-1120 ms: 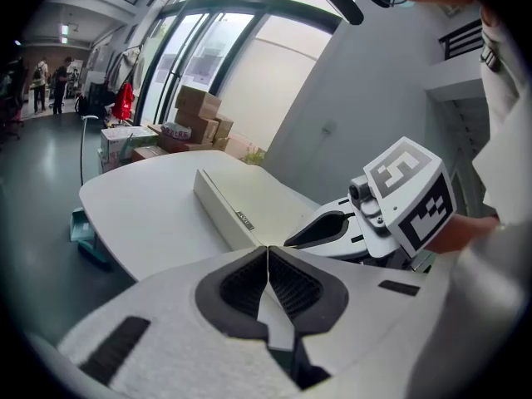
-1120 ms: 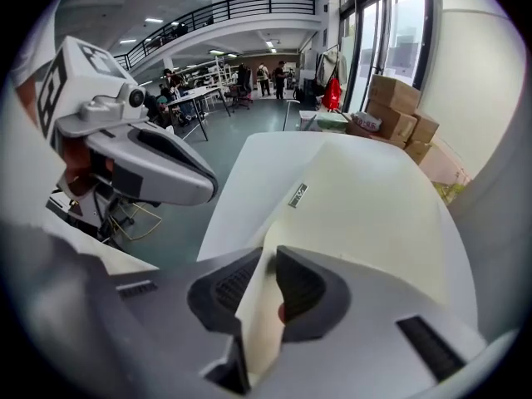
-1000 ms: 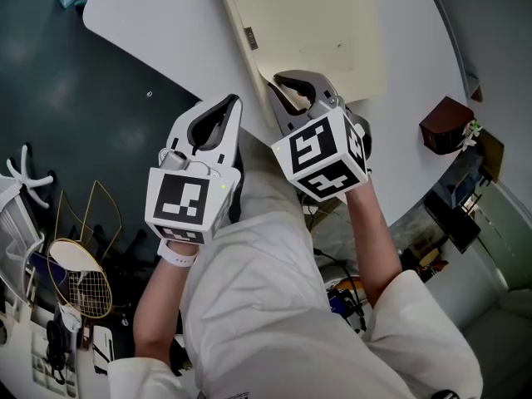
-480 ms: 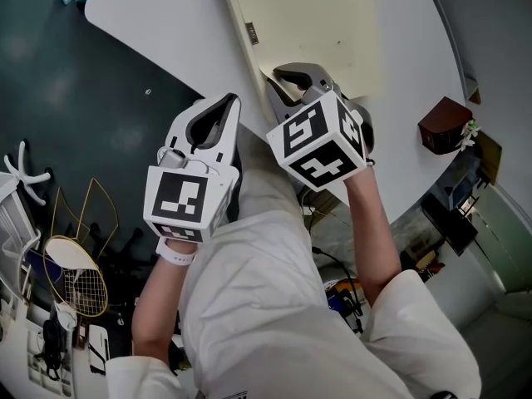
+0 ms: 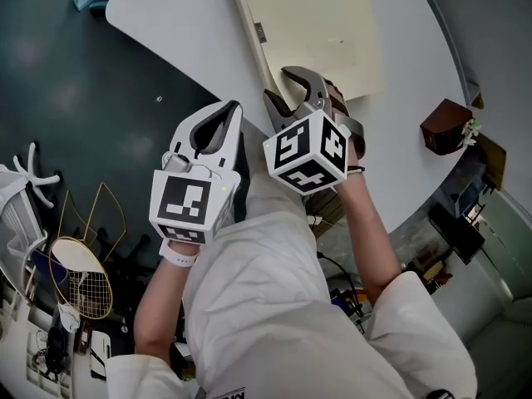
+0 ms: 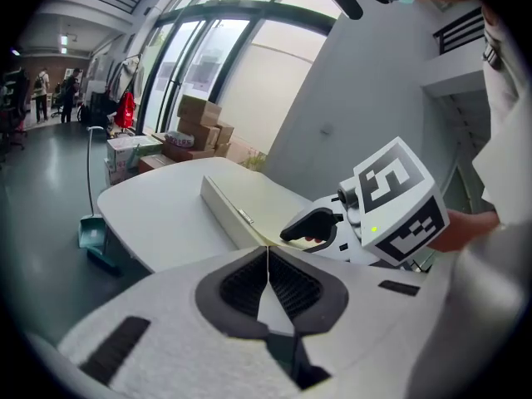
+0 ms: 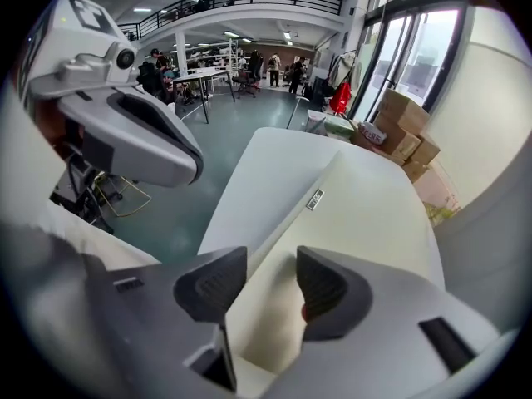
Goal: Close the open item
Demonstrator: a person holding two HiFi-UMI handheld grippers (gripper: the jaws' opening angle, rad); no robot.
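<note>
White table [image 5: 191,32]: a cream flat case [image 5: 324,23] lay flat on it, with a small label [image 5: 260,32] on its long side wall. Your right gripper [image 5: 287,86] pointed steeply down over the case's near corner. Its jaws had just been opening and stood wide apart, with the case top showing in the gap and the pads pressing on nothing. Your left gripper [image 5: 226,116] sat just beside it at the table's near edge, jaws together and empty.
</note>
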